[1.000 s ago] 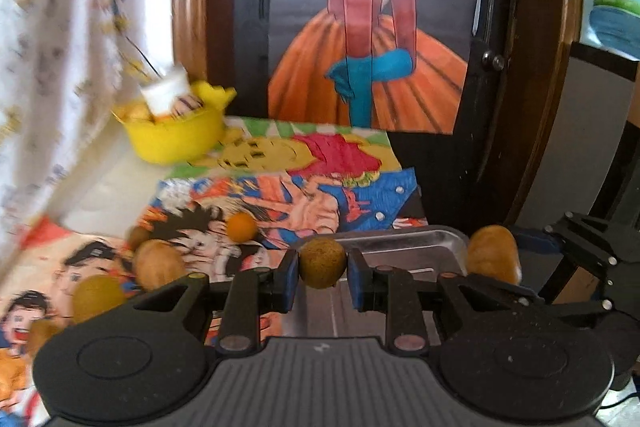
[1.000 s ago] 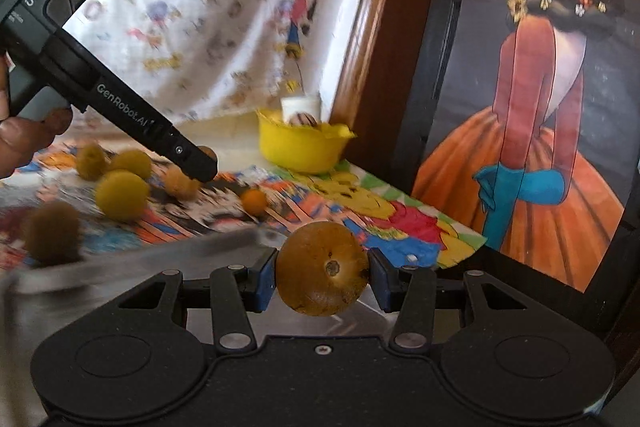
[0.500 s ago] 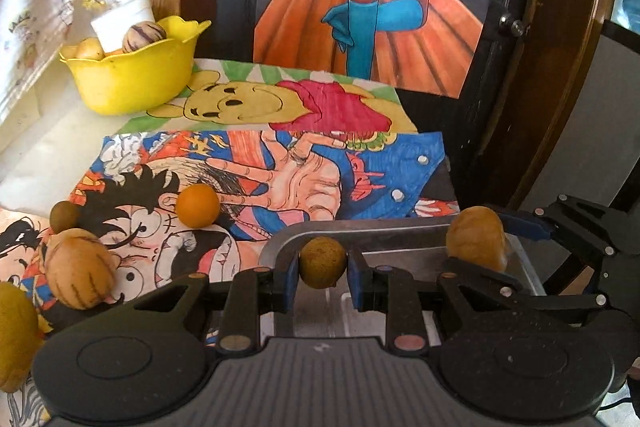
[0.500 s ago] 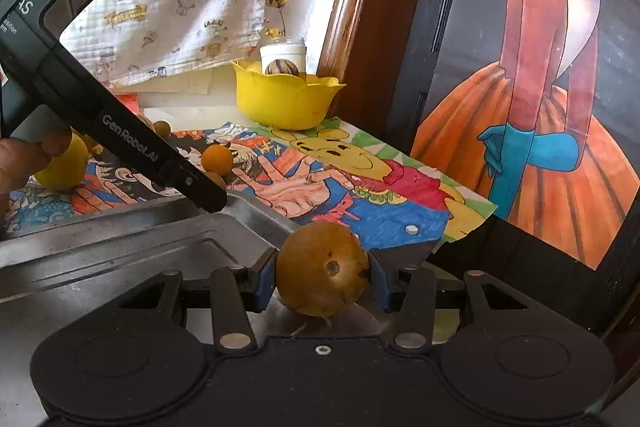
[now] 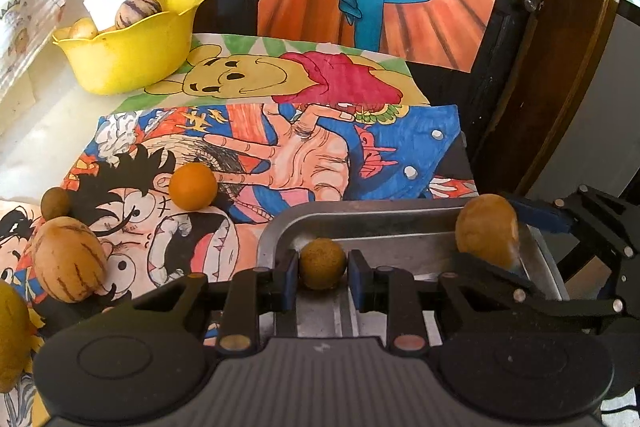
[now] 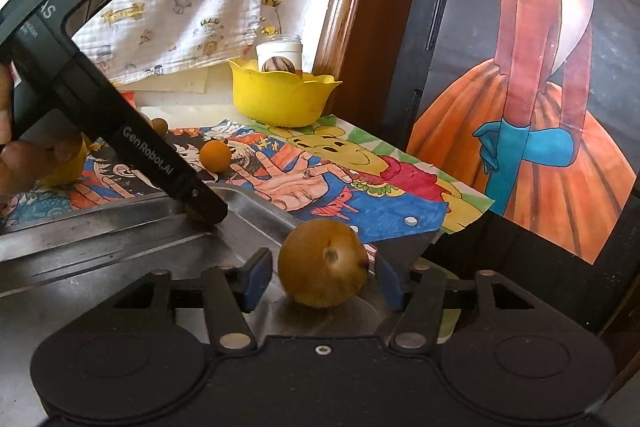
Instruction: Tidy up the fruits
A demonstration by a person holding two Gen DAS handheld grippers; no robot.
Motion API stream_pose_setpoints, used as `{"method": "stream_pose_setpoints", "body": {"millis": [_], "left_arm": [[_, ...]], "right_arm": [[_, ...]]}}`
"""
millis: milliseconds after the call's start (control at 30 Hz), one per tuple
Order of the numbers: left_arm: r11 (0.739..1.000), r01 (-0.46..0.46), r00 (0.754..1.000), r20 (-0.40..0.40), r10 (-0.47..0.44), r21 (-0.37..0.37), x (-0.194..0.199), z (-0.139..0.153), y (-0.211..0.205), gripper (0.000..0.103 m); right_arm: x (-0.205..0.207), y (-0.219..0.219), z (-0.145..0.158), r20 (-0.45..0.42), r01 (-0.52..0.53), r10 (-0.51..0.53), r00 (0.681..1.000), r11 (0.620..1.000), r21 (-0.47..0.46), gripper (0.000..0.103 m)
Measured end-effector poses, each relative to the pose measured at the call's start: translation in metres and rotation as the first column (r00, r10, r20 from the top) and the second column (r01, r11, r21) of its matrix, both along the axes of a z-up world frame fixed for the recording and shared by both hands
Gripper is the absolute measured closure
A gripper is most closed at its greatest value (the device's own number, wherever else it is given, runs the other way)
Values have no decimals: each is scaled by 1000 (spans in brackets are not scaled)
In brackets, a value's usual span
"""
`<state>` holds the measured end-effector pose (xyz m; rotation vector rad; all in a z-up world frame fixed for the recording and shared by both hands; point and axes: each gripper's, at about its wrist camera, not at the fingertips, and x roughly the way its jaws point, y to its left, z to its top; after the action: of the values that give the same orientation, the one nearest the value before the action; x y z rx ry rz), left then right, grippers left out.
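Note:
A metal tray (image 5: 280, 231) lies at the table's near right corner. My left gripper (image 5: 323, 273) hangs over the tray's far left corner. Its pads still touch a small brown-green round fruit (image 5: 322, 263), and the jaws are starting to open. In the right wrist view my right gripper (image 6: 323, 277) is opening. A larger golden-brown fruit (image 6: 323, 263) rests on the tray (image 6: 100, 227) between the pads, with a gap on each side. The same golden-brown fruit (image 5: 486, 229) shows in the left wrist view at the tray's right rim.
Loose on the coloured drawings left of the tray are an orange fruit (image 5: 193, 185), a striped tan fruit (image 5: 68, 259), a small brown one (image 5: 55, 203) and a yellow one (image 5: 10, 331). A yellow bowl (image 5: 128, 43) with fruit stands far left. A wooden frame and a poster close off the back.
Both grippers came down over the tray. The right jaws spread away from the golden-brown fruit, which now sits on the tray. The small fruit stays between the left pads.

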<state>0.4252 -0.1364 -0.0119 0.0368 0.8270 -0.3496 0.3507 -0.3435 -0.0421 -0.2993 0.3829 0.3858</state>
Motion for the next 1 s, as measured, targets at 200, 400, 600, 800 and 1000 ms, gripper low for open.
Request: {"method": "stream_pose_setpoints", "body": {"millis": [200, 400, 600, 800, 1000], "left_arm": [[998, -64, 997, 41, 65, -17, -12, 16, 9, 43], [991, -125, 987, 95, 128, -36, -40, 36, 23, 20], [983, -182, 962, 200, 186, -39, -91, 56, 35, 1], [973, -219, 937, 262, 232, -76, -149, 68, 51, 1], [966, -233, 923, 285, 257, -116, -202, 72, 62, 0]], "right_arm": [[-16, -3, 6, 5, 9, -9, 1000, 999, 36, 31], [-47, -3, 23, 32, 19, -22, 999, 996, 91, 17], [-89, 0, 43, 60, 27, -36, 998, 989, 146, 2], [-138, 9, 58, 73, 27, -41, 996, 984, 177, 1], [-183, 17, 66, 62, 41, -55, 997, 978, 205, 1]]}}
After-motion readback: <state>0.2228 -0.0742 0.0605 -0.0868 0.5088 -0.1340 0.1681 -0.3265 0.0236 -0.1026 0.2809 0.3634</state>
